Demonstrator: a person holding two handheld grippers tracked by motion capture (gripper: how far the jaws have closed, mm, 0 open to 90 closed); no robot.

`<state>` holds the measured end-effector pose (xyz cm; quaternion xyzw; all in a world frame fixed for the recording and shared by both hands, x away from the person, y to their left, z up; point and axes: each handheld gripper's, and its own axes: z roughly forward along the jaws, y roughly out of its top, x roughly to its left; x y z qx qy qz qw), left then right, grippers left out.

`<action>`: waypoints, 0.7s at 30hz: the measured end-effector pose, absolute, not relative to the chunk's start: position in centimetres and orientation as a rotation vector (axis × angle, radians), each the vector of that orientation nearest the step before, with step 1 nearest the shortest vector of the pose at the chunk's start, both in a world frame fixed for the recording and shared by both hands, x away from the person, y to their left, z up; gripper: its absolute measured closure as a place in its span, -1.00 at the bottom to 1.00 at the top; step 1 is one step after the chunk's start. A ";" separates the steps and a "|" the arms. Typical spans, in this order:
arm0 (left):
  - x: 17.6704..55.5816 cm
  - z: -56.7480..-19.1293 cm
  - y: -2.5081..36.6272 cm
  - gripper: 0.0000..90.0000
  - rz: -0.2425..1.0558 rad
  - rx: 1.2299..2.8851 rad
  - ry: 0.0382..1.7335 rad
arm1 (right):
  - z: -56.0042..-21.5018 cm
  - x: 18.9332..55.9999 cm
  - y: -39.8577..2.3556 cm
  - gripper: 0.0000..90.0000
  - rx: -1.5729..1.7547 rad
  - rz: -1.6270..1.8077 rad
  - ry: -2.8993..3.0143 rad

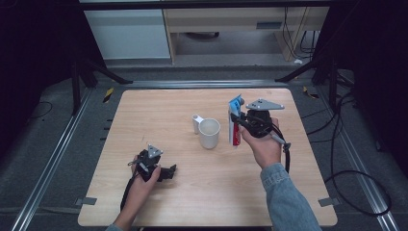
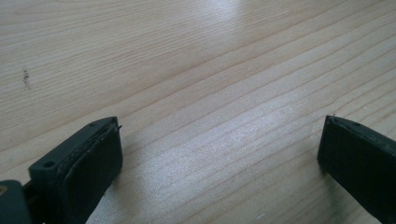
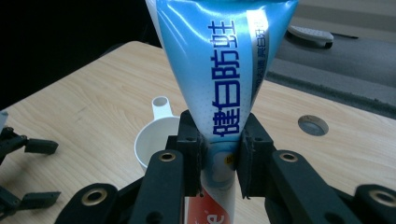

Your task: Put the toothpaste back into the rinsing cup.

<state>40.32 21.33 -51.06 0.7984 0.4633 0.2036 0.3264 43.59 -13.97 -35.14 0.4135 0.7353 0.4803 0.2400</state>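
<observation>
My right gripper (image 3: 218,161) pinches the toothpaste tube (image 3: 219,70) mid-frame; left gripper (image 2: 219,154) sits wide, empty. Tube's floppy, could clip the mug (image 1: 209,133).

On the table (image 1: 144,115): 1 white cup (image 1: 209,133) at centre, 1 toothpaste tube (image 1: 235,120) at 3 o'clock.

A wooden table (image 1: 159,120) with one mug (image 1: 209,133) on it.
The table is light wood with rounded corners; the white mug stands upright near the middle, its handle to the far left; a round grey plug (image 3: 312,125) sits in the top.
</observation>
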 end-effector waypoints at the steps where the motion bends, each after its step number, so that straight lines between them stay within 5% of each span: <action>1: 40.3 -51.1 21.3 -1.00 0.533 2.091 1.214 | -35.0 43.7 -13.8 0.64 1.127 1.319 2.008; 21: 40.3 -51.1 21.3 -1.00 0.534 2.093 1.213 | -32.9 44.3 -11.3 0.64 1.099 1.369 1.947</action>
